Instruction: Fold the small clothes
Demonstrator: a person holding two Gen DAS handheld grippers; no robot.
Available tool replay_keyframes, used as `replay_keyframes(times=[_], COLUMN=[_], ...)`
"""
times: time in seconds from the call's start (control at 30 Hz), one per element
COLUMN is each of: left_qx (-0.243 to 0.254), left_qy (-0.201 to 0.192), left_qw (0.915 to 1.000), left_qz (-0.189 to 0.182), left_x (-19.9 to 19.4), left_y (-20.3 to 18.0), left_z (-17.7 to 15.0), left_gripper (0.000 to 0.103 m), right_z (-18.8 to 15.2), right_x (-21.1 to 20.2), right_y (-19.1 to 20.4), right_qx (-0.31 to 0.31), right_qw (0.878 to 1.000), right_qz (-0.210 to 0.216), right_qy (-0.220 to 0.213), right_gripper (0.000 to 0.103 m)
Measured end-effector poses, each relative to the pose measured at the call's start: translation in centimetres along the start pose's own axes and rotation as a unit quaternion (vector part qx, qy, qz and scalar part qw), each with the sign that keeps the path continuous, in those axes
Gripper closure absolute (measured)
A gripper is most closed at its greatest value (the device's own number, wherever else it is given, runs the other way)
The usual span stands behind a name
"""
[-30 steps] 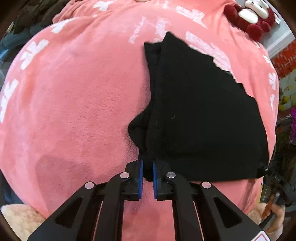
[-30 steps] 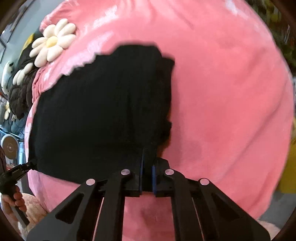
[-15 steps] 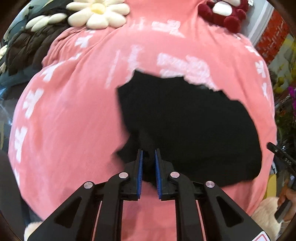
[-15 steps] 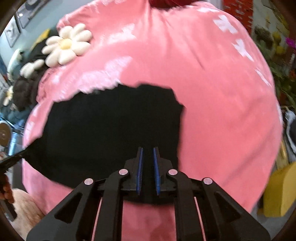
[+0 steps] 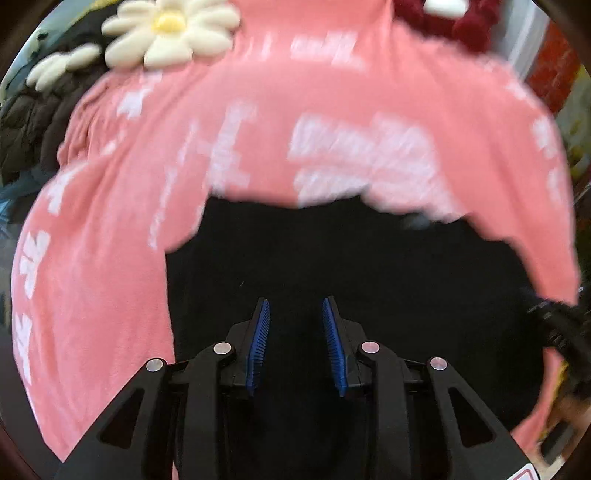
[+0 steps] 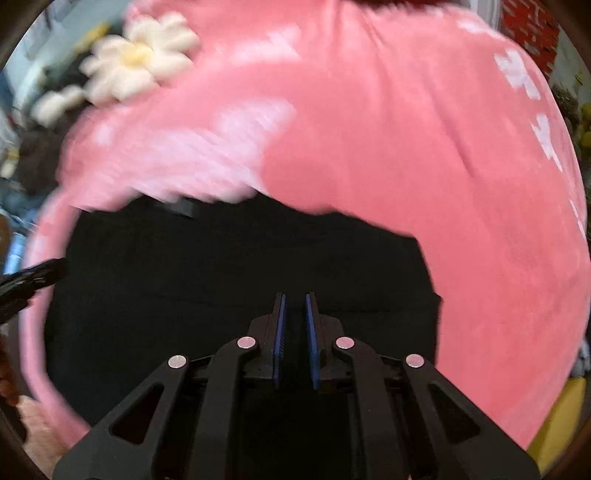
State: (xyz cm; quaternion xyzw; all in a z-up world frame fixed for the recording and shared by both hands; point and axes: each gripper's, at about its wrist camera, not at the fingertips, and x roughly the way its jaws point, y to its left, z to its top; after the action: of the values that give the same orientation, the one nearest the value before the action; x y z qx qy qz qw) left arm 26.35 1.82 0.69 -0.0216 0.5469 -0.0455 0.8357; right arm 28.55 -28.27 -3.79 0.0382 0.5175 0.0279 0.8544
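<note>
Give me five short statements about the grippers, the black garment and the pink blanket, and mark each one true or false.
1. The left gripper has its jaws spread apart. True.
2. The black garment lies on a green blanket. False: the pink blanket under it is pink with white marks.
3. The right gripper has its jaws spread wider than the left's. False: its blue pads stand much closer together; whether cloth is between them cannot be told.
4. A white daisy-shaped cushion sits past the blanket's far edge. True.
5. The garment is white. False: it is black.
</note>
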Motion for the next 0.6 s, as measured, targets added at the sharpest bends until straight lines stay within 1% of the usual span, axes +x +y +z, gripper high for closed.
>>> replay_keyframes(times=[0.03, 0.07, 0.1, 0.13, 0.17, 0.2, 0.23, 0.27, 0.33, 0.4, 0.43, 0.47, 0.5, 0.53, 0.57, 0.6], left_qx=[-0.006, -0.011, -0.004, 0.008, 0.015, 0.021, 0.025, 0.029, 0.027, 0.023, 0.024, 0.026, 0.029, 0.029, 0.024, 0.02], left_qy=[0.005, -0.003, -0.011, -0.012, -0.013, -0.014, -0.015, -0.016, -0.014, -0.013, -0.013, -0.013, -0.013, -0.012, -0.009, -0.008], left_qw=[1.0, 0.9999, 0.9999, 0.9999, 0.9998, 0.9997, 0.9995, 0.9994, 0.9995, 0.9996, 0.9996, 0.9996, 0.9994, 0.9994, 0.9996, 0.9998], left_qz=[-0.002, -0.01, -0.008, -0.001, 0.003, 0.007, 0.01, 0.014, 0.013, 0.008, 0.007, 0.006, 0.01, 0.011, 0.009, 0.004], left_x=[0.9, 0.9, 0.7, 0.6, 0.6, 0.7, 0.8, 0.8, 0.7, 0.4, 0.4, 0.4, 0.3, 0.2, 0.0, -0.3], left_y=[0.6, 1.0, 1.0, 0.8, 0.7, 0.5, 0.3, 0.2, 0.2, 0.1, 0.2, 0.1, 0.0, -0.1, -0.1, 0.0], left_z=[-0.1, -0.3, -0.2, -0.1, -0.1, -0.1, -0.2, -0.1, -0.1, -0.3, -0.3, -0.4, -0.5, -0.7, -0.8, -0.9], left_gripper=[0.074, 0.074, 0.074, 0.074, 0.074, 0.074, 0.074, 0.074, 0.074, 0.074, 0.074, 0.074, 0.074, 0.074, 0.074, 0.074], right_z=[0.2, 0.5, 0.7, 0.8, 0.8, 0.7, 0.5, 0.3, 0.5, 0.0, -0.4, -0.7, -1.2, -1.7, -2.0, -2.1], right_x=[-0.2, -1.0, -1.9, -2.6, -2.5, -1.7, -0.2, 0.5, -1.7, -3.8, -3.8, -3.0, -1.6, -0.6, -1.2, -2.2], right_y=[-0.7, -1.1, -1.2, -1.2, -1.5, -1.6, -1.8, -2.2, -2.2, -1.8, -1.6, -1.3, -1.2, -1.1, -1.1, -1.0], right_qx=[0.018, 0.033, 0.035, 0.035, 0.035, 0.034, 0.032, 0.039, 0.06, 0.069, 0.063, 0.051, 0.038, 0.032, 0.038, 0.044], right_qw=[1.0, 0.999, 0.999, 0.998, 0.998, 0.999, 0.999, 0.999, 0.998, 0.996, 0.996, 0.997, 0.998, 0.999, 0.998, 0.998], right_qz=[0.017, 0.022, 0.02, 0.016, 0.008, -0.001, -0.013, -0.007, -0.002, 0.007, 0.0, -0.016, -0.031, -0.035, -0.036, -0.037], right_qy=[-0.003, -0.012, -0.025, -0.04, -0.047, -0.034, -0.008, -0.003, -0.027, -0.064, -0.067, -0.051, -0.027, -0.011, -0.028, -0.032], right_gripper=[0.099, 0.098, 0.096, 0.092, 0.092, 0.092, 0.091, 0.091, 0.09, 0.088, 0.08, 0.069, 0.068, 0.069, 0.069, 0.069])
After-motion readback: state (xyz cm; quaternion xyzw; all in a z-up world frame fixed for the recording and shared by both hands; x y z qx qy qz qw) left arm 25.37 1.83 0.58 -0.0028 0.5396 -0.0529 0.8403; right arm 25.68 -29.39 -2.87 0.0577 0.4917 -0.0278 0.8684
